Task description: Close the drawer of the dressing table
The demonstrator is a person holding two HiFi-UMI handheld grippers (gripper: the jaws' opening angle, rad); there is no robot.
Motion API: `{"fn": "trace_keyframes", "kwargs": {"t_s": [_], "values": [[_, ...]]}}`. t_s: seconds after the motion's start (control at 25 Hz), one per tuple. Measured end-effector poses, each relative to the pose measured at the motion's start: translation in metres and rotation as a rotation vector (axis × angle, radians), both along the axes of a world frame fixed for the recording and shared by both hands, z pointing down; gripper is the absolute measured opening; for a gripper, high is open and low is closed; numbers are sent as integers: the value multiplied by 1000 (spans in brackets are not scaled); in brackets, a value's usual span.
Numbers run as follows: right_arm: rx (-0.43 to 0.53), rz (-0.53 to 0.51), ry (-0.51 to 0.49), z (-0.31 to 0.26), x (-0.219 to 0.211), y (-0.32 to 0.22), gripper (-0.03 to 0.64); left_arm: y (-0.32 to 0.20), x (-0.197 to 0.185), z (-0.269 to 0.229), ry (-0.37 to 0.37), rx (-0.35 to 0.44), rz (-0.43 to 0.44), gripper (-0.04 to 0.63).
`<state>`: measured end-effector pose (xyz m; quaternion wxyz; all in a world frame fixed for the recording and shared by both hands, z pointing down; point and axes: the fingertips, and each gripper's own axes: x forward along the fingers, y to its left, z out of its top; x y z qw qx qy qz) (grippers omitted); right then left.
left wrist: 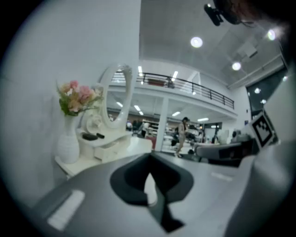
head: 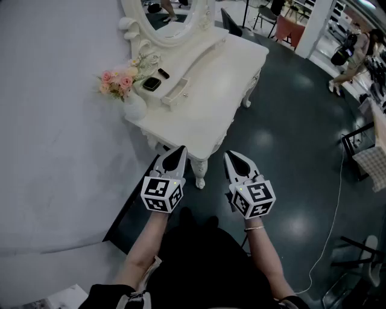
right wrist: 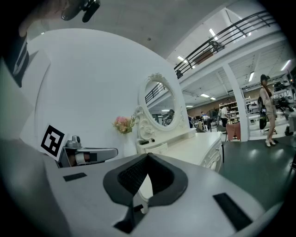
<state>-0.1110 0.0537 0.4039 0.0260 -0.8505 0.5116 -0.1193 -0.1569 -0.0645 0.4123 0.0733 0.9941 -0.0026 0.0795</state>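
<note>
The drawer (head: pixel 175 92) stands partly pulled out of the low raised tier at the left side of the dressing table (head: pixel 208 142), just right of the vase (head: pixel 134 106), and juts out over the bare worktop (head: pixel 211 90). Both tools are well short of it. The left hand-held gripper (head: pixel 176 154) and the right hand-held gripper (head: pixel 236 159) hover side by side at the table's near end, each with its jaws together and nothing between them. The drawer looks like a small, shallow box of cream-painted wood. It is probably light and stiff and should slide on plain runners, so a level push with closed tips on the flat front panel ought to serve better than any pinch. Pressing near the middle of the front would keep it from skewing in its slot; what seems to be a small knob there could make a tip slip off. The paint is smooth and glossy, so contact may skid. The table has carved scroll edges and curved, turned legs, and an oval mirror (head: pixel 172 18) sits in an ornate frame at the far end. The vase is white, rounded and likely brittle, and holds pink flowers (head: pixel 117 79). Two small black items (head: pixel 151 84) lie on the tier beside it. All of this stands near the drawer's path and calls for a gentle shove.
</note>
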Motion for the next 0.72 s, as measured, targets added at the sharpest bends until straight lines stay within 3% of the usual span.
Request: {"fn": "trace_keyframes", "kwargs": {"t_s": [0.4,0.72], "values": [[12,20,-1,2,9,28,5,29,17,-3,12,10,35,5],[23,162,-24,8,34,90,5,70,40,-1,11,31,96,6]]}}
